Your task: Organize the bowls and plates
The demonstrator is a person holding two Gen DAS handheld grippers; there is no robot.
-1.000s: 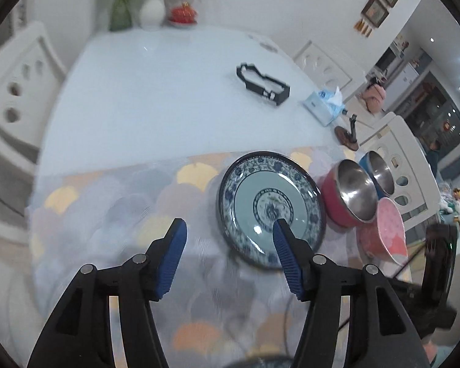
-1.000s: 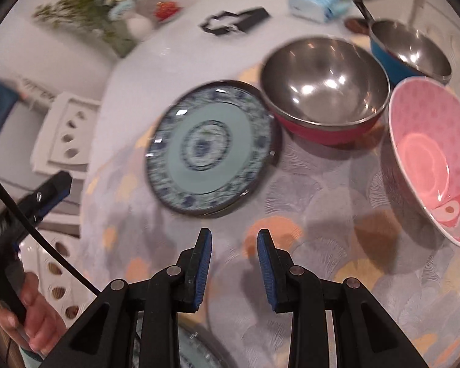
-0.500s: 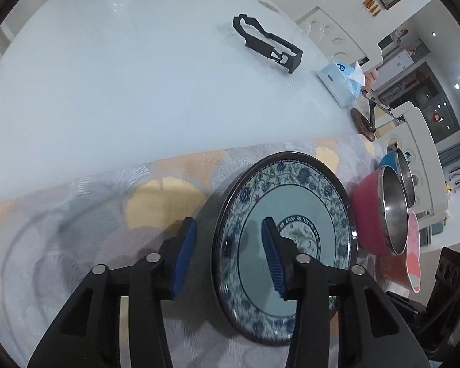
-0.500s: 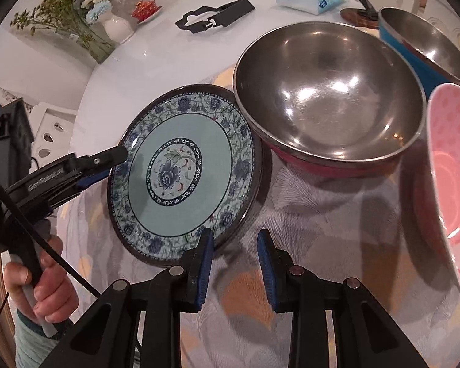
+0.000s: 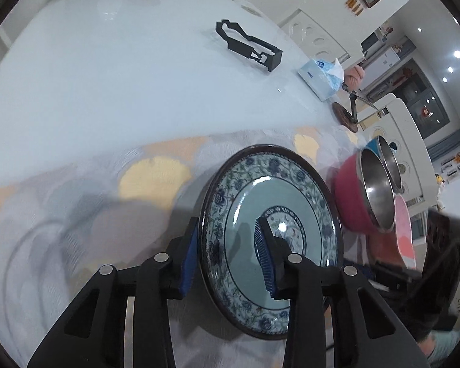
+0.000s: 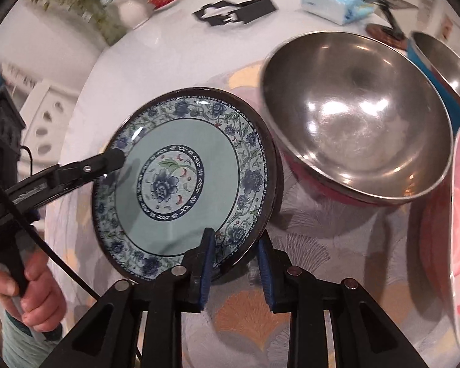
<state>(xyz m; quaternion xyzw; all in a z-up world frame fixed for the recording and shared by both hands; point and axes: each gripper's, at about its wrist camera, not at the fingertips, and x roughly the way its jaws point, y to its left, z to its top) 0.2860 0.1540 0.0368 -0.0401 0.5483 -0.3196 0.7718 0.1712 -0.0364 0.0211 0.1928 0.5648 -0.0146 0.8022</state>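
Left wrist view: table (image 5: 113, 70), cloth-covered near edge. Plate (image 5: 245, 214) on cloth, beside red bowl (image 5: 352, 202). Left gripper (image 5: 227, 254), jaws just closing, straddles plate's rim. Right gripper (image 6: 234, 268), narrowly parted, straddles opposite rim; contact unclear.

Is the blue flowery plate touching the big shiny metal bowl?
Cannot tell. In the right wrist view, the blue floral plate and red-sided steel bowl overlap, hiding any gap.
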